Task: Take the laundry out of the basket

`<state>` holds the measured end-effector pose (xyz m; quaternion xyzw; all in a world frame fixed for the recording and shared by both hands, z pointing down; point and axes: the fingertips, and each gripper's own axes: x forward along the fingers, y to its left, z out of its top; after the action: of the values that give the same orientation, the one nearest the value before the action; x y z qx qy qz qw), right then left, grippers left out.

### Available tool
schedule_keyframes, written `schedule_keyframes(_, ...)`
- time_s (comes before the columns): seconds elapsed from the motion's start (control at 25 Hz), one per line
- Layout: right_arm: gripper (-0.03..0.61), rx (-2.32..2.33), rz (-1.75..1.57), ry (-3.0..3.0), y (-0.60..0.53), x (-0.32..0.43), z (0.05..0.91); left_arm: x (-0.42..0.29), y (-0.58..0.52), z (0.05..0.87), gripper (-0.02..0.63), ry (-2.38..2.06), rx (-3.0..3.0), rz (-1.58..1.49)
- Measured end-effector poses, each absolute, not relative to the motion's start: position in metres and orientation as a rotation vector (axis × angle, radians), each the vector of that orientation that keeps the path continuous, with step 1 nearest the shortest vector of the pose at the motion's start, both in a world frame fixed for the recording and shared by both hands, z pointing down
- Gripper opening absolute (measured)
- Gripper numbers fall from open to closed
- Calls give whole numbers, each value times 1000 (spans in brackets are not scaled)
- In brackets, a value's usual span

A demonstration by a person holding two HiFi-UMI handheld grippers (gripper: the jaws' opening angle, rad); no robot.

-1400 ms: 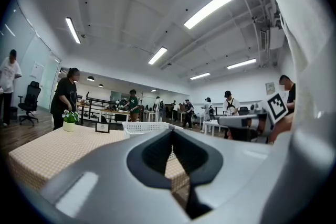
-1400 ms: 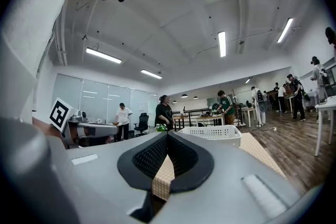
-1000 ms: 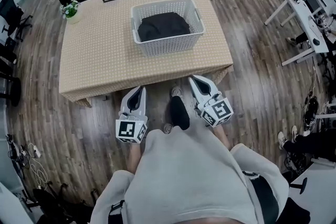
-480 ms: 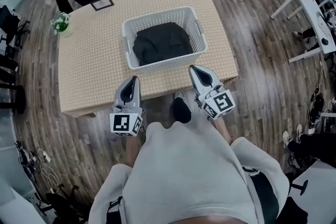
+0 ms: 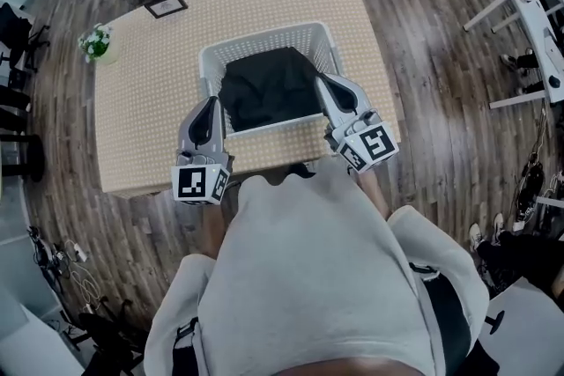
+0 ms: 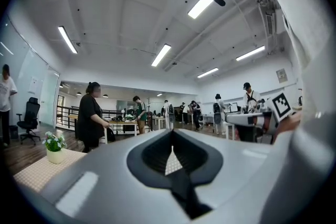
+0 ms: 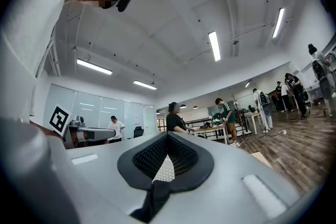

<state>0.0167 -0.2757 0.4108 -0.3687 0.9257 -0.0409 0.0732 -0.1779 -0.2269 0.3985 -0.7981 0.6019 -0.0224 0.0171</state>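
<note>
A white slatted laundry basket is sitting on the bench, holding a heap of black laundry that is covering most of its floor. The left gripper is hovering with its jaws pressed together on nothing, the basket's left wall lying right at their tips. The right gripper is hanging over the basket's right edge, its jaws likewise closed and empty, the laundry lying just left of their tips. Both are pointing away from the person.

Open-topped basket, walls around laundry
</note>
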Motion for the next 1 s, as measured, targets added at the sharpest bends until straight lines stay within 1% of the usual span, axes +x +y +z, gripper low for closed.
schedule_keyframes(0.48, -2, -1146, -188, 2783, -333, -14, 423, -220, -274, 407, 11, 1926, -2486, -109)
schedule_keyframes(1.0, -2, -1347, -313, 2832, -392, -44, 458, -292, -322, 454, 11, 2036, -2561, -177)
